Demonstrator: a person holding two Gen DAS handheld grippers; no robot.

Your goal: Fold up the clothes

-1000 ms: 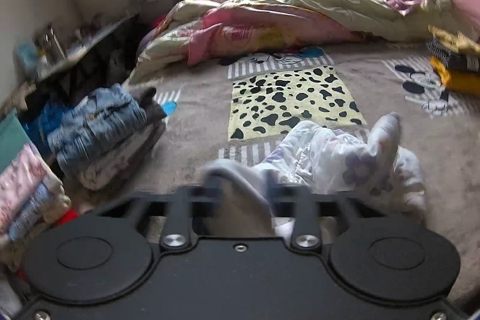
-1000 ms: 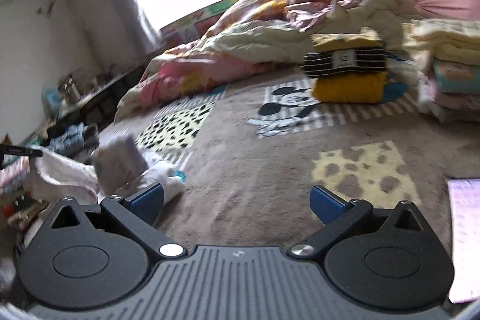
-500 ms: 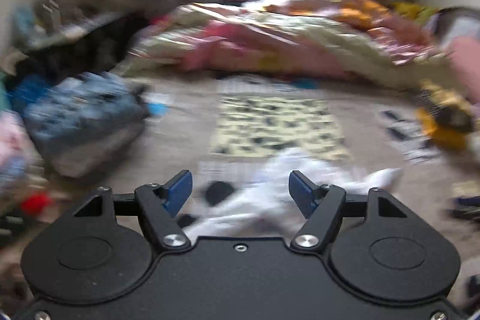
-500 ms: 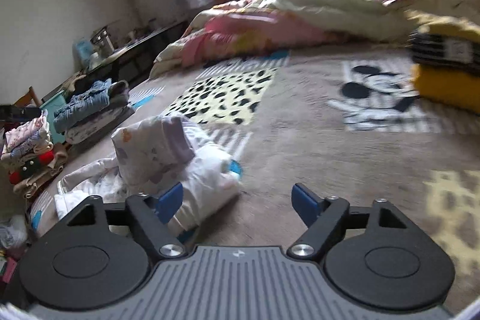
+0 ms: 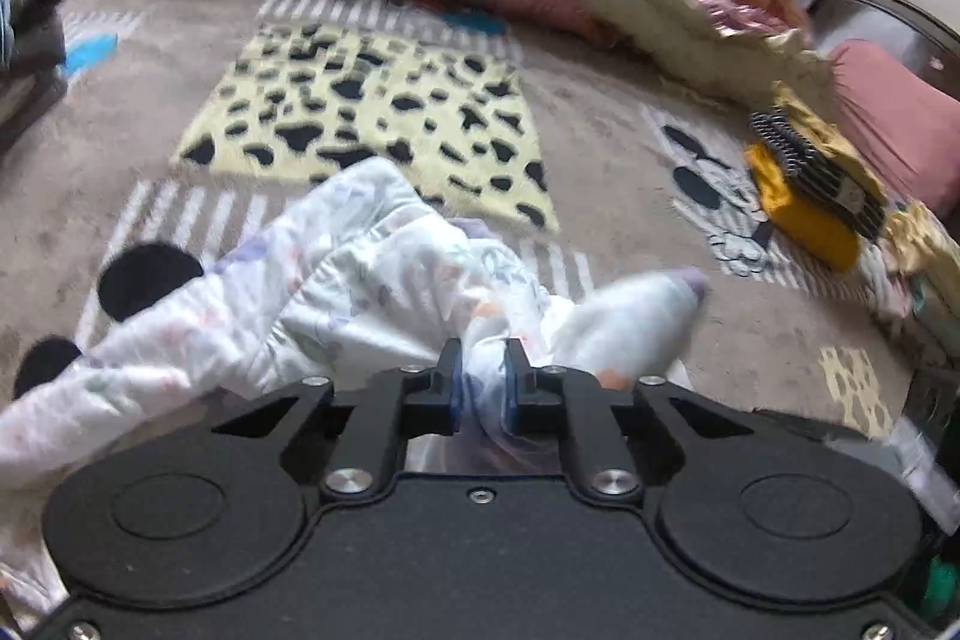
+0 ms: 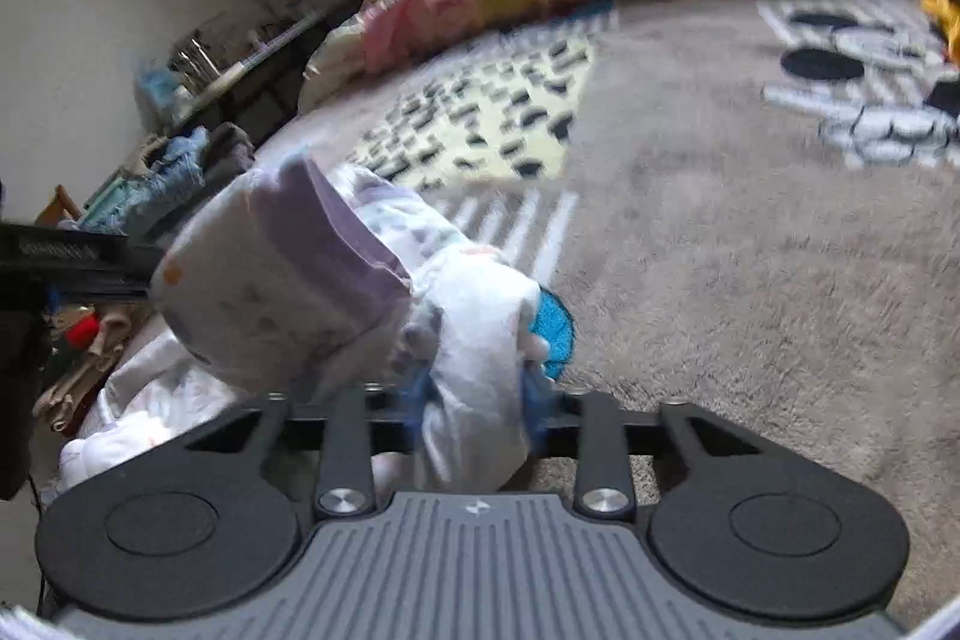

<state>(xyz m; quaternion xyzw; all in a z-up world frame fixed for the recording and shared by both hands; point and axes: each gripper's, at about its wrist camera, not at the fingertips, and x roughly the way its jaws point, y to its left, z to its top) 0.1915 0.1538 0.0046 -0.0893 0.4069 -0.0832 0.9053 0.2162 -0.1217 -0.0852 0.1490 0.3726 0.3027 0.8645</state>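
Left wrist view: my left gripper (image 5: pixel 483 379) and right gripper (image 6: pixel 474 400), jaws closing, pinch the crumpled white garment (image 5: pixel 360 292) on the bed blanket (image 5: pixel 600 148); I should lift evenly, spreading it flat before folding.

Black gripper (image 5: pixel 483 377), blue pads (image 5: pixel 457 388), silver screws

White floral-print garment (image 5: pixel 372 280), crumpled, bunched on grey patterned blanket (image 5: pixel 600 118)
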